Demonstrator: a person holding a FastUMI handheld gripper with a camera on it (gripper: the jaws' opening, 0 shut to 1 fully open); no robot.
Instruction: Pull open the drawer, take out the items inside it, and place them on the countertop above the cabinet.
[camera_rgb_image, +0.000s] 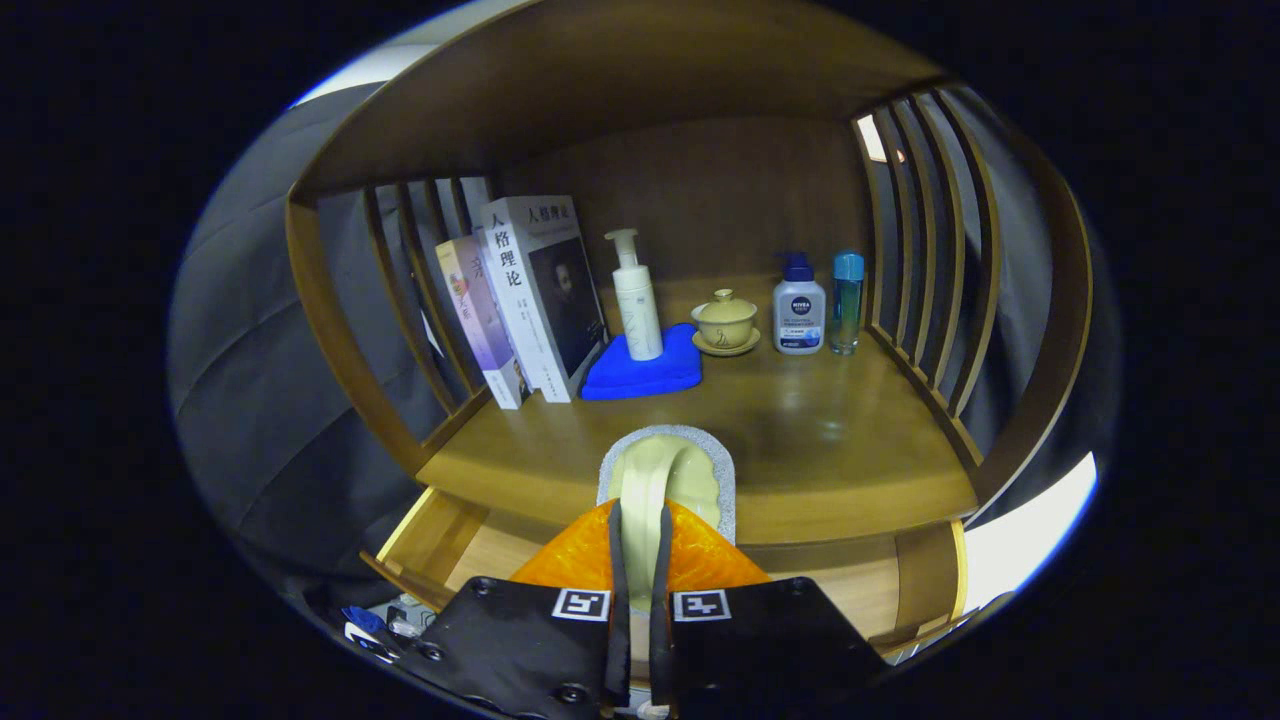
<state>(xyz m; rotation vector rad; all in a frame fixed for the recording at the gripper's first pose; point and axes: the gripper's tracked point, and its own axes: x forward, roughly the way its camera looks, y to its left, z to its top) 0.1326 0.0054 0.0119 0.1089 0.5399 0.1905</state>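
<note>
Nearest to me, my gripper (640, 525) has its fingers pressed almost together, pinching a thin pale strip, the handle of a brush (668, 478). That brush has a cream body edged with a grey fuzzy rim, and it is held just above the front edge of the countertop (820, 440). An orange, glossy piece (700, 555) sits directly behind the brush, against the fingers. Below, the open drawer (440, 535) shows its light wooden inside.

Farther back on the countertop, from left to right, I see two upright books (525, 300) with Chinese writing on the spines, a white pump bottle (637, 300) standing on a blue cloth (645, 372), a lidded tea cup (725, 322) on a saucer, a white bottle (798, 312) with a blue NIVEA badge, and a slim blue bottle (846, 300) just beside it.
</note>
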